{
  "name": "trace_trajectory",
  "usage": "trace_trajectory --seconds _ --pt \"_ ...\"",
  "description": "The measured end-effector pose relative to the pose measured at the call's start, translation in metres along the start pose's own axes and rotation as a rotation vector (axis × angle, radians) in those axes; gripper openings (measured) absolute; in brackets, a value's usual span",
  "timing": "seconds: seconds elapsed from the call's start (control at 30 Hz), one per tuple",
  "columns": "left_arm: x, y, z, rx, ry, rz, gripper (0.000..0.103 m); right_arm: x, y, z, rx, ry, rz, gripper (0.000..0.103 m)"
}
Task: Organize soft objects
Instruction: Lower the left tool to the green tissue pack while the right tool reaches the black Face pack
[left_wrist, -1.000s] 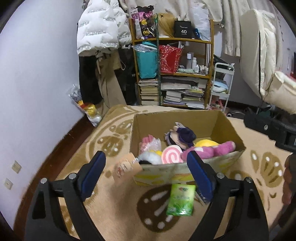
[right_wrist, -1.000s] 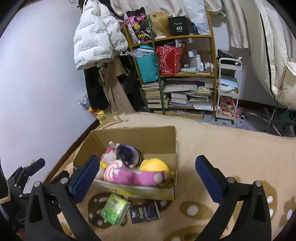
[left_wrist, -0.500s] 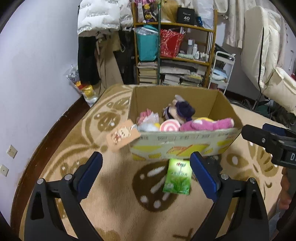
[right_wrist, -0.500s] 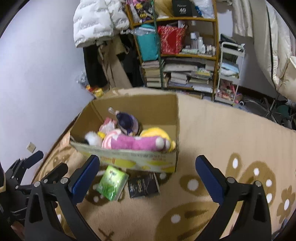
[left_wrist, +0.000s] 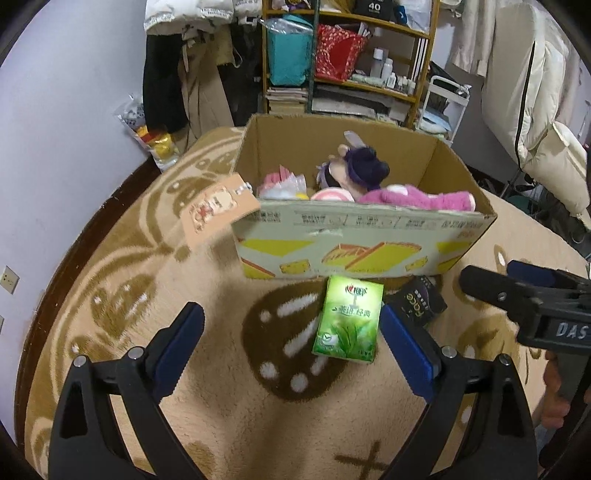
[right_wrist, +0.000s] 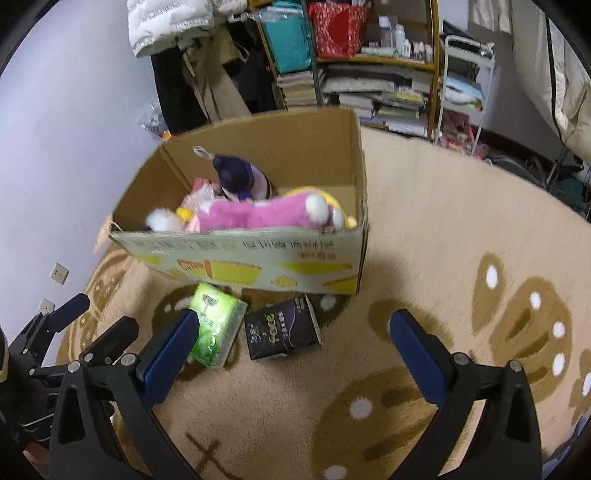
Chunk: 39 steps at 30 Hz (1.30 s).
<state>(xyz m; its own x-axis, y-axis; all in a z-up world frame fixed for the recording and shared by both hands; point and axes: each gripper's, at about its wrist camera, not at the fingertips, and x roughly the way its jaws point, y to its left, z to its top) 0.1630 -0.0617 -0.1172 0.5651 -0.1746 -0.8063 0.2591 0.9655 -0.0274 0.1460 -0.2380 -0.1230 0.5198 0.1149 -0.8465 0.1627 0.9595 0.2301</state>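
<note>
On the patterned rug (left_wrist: 229, 398), the left gripper (left_wrist: 291, 343) hovers with its jaws spread wide and empty, the green tissue pack (left_wrist: 349, 319) lying flat between them just in front of the cardboard box (left_wrist: 354, 240) of plush toys (left_wrist: 413, 197). Just right of it lies the black tissue pack (right_wrist: 282, 332). The right gripper (right_wrist: 295, 350) hangs above this pack, jaws likewise wide apart, holding nothing.

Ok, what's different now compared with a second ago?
Both open grippers, left gripper and right gripper, have dropped toward the green tissue pack and black tissue pack on the rug. Nothing grasped. The cardboard box, plush toys and packs stayed put.
</note>
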Motion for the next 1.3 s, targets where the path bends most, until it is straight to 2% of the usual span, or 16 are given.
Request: trace_trajectory --seconds 0.33,1.03,1.3 --pt "0.023 -0.011 -0.008 0.067 0.041 0.011 0.095 0.033 -0.002 -0.006 0.032 0.074 0.027 0.103" --pt "0.062 -0.036 -0.015 0.132 0.11 -0.067 0.095 0.07 -0.013 -0.009 0.102 0.149 0.056 0.103" --pt "0.076 -0.042 -0.016 0.131 0.132 -0.075 0.095 0.08 -0.016 -0.012 0.12 0.179 0.065 0.103"
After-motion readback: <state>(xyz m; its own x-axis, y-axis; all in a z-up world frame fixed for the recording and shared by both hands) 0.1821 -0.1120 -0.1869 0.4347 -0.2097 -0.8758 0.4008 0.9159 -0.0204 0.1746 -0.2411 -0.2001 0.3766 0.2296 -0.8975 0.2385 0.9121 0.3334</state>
